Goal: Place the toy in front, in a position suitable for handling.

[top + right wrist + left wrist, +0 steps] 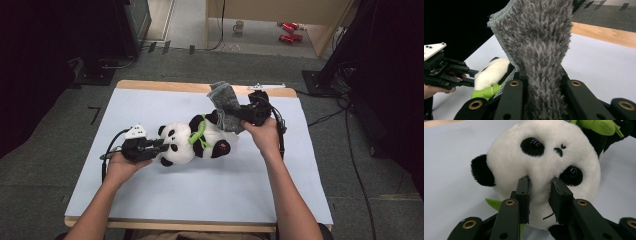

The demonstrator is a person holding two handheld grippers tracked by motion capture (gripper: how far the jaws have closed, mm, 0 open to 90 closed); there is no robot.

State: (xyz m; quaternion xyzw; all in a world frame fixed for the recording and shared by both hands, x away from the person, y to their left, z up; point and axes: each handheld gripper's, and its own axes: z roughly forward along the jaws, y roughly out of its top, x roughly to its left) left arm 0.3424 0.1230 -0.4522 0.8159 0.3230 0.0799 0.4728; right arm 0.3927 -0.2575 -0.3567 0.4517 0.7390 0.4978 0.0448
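one plush panda (pixel 192 142) lies mid-table (pixel 150 200), its round furry head pinched by the left gripper (pixel 539 192). the right gripper (pixel 541 82) clamps one shaggy grey sock (pixel 541 37) near the far edge.

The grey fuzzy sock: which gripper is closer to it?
Right. The right gripper is clamped on the grey fuzzy sock; the left gripper is apart from it, pinching the plush panda's head.

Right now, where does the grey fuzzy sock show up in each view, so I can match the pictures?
High view: the grey sock stands up right of centre, above the panda's leg, held by the right claw.
Left gripper view: not in it.
Right gripper view: the sock rises through the middle, clamped between the jaws.
Shared landmark: the panda, with its green leaf.
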